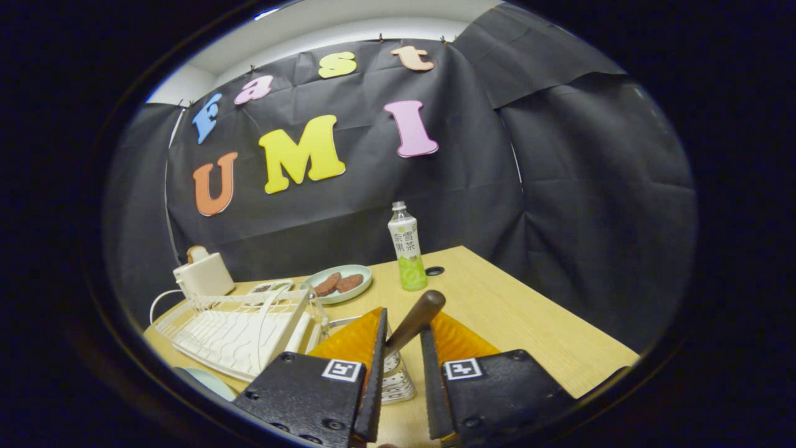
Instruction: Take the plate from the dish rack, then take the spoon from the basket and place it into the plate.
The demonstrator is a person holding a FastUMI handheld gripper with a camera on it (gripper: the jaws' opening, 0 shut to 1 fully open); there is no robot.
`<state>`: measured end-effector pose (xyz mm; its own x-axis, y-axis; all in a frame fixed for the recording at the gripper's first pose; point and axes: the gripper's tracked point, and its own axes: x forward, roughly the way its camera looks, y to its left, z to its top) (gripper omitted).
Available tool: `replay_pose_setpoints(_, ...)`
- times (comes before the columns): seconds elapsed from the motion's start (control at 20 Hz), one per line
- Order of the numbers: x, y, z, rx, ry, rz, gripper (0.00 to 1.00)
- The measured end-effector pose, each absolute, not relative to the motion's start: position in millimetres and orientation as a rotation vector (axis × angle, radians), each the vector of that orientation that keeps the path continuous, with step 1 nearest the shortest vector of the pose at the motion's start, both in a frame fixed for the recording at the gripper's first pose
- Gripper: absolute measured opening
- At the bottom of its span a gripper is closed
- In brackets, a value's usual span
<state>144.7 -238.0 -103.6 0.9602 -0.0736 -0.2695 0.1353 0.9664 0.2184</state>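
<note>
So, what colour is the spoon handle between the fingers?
Dark brown handle, seen best in the gripper view.

The gripper [403, 339] fingers [377, 348] clamp a spoon handle [415, 322].

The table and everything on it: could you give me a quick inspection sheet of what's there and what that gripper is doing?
Surface: light wooden table, with a round hole near the bottle.
Job's things: white dish rack; wire basket behind the fingers; spoon, its brown handle between the fingers; pale plate before the rack.
Clutter: bottle; plate of brown patties; white toaster with bread.
Gripper: gripper fingers either side of the spoon handle; full contact cannot be told.
Cables: white cord from the toaster.
Surroundings: black cloth wall.
</note>
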Motion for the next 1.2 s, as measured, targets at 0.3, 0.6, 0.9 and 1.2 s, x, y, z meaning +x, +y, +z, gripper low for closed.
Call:
replay_pose_setpoints(0.3,144.8,-211.6,-85.1,0.291,0.251,-0.042,0.15)
replay_pose_setpoints(0.6,139.3,-212.5,-54.3,0.221,0.217,-0.058,0.11)
replay_pose_setpoints(0.9,115.4,-219.8,7.6,0.151,0.098,-0.11,0.1)
replay_pose_setpoints(1.2,65.5,-171.4,57.1,0.099,0.033,-0.052,0.1)
